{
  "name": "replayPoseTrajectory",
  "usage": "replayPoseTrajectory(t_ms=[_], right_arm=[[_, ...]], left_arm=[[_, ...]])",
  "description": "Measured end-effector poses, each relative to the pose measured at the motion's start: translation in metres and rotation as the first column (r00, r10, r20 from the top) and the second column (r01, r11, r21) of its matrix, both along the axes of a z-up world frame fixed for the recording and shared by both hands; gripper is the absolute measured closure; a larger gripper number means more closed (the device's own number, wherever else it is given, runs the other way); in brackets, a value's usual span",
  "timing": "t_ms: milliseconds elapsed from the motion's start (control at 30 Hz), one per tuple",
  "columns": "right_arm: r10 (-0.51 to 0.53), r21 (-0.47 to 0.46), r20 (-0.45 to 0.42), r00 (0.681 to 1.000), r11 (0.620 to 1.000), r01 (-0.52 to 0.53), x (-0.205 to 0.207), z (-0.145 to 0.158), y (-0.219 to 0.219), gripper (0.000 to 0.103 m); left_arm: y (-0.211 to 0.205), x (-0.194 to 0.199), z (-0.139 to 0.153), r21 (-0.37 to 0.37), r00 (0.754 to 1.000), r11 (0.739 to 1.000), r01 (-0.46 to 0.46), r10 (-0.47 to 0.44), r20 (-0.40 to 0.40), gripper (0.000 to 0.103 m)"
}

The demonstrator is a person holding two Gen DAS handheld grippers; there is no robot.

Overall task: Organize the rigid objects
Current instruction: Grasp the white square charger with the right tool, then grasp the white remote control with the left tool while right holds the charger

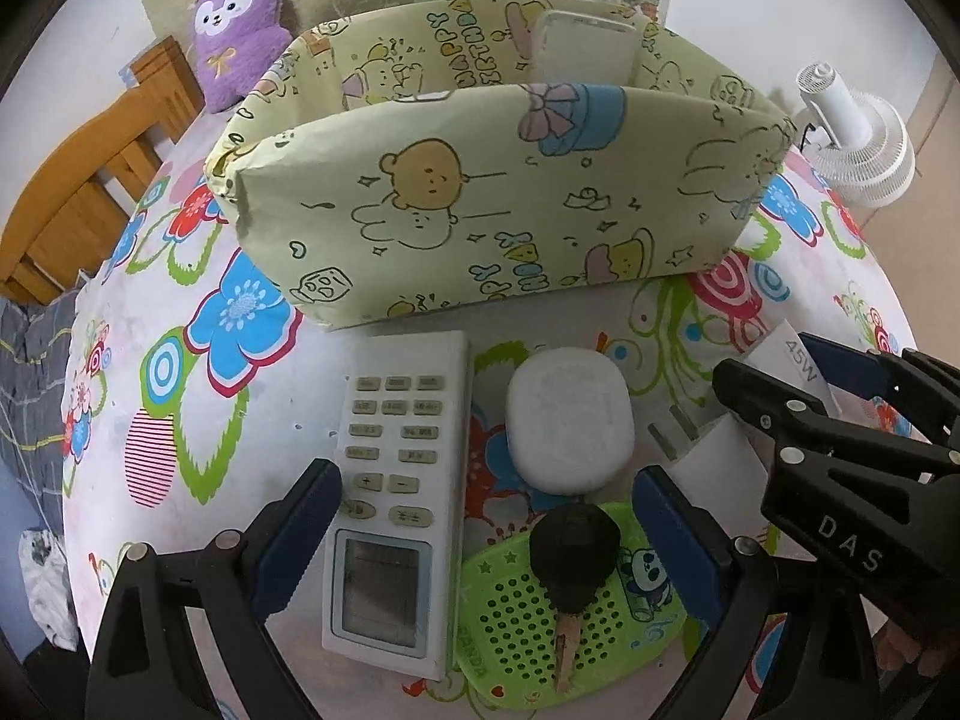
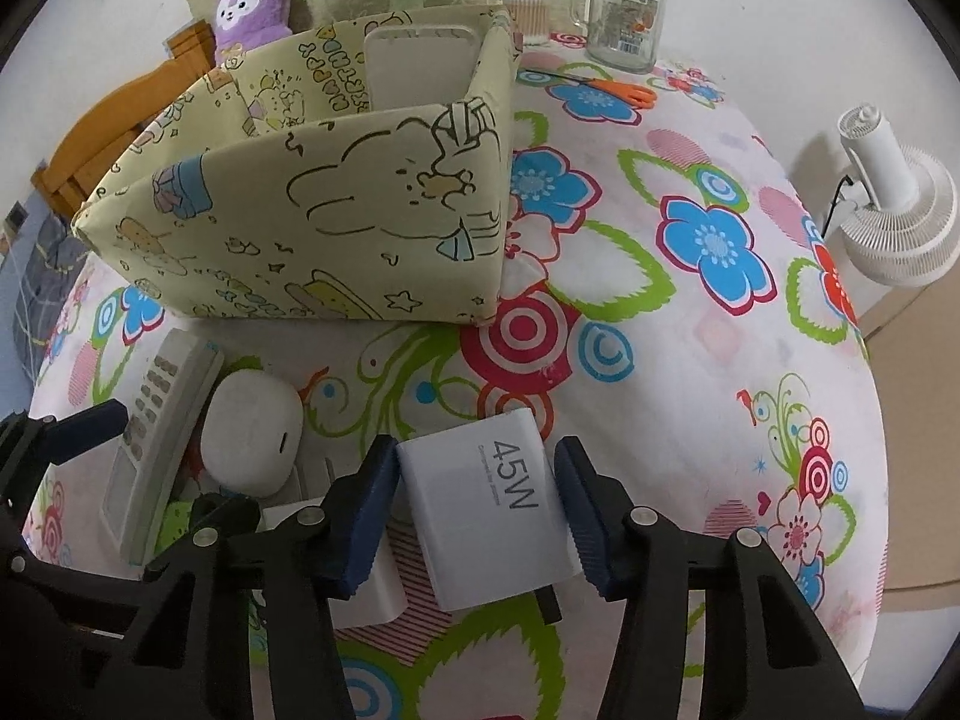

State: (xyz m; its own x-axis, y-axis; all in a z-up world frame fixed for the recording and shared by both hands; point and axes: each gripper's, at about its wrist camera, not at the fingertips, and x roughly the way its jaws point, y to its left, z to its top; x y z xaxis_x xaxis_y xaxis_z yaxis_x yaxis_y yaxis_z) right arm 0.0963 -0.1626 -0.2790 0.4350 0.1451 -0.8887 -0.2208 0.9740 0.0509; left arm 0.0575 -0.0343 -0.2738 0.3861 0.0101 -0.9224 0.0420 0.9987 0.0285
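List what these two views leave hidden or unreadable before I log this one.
- Storage box floor: both views, near wall hides it; only a white phone case shows.
- Small print under 45W on the charger: right wrist view, too small.
- Second white charger: mostly behind the right gripper finger.
- Remote button labels: blurred.

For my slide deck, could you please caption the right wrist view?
Right hand-held gripper closes on a white 45W charger near the patterned box.
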Motion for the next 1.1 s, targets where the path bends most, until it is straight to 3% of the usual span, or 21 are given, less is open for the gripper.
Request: replayPoseTrajectory(t_ms=[633, 1100], right_arm=[[0.039, 0.007, 0.005, 0.999, 0.999, -0.039, 0.02, 0.005, 0.028, 0.049], [0.037, -0.029, 0.017, 0.999, 0.999, -0.036, 0.027, -0.001, 0.038, 0.049]], left_arm=[[0.031, 0.017, 0.003, -0.012, 0.999, 0.999, -0.043, 0.043, 0.006, 0.008], [0.06, 0.027, -0.011, -0.044, 0.995, 0.995, -0.091, 0.09, -0.029, 0.029]])
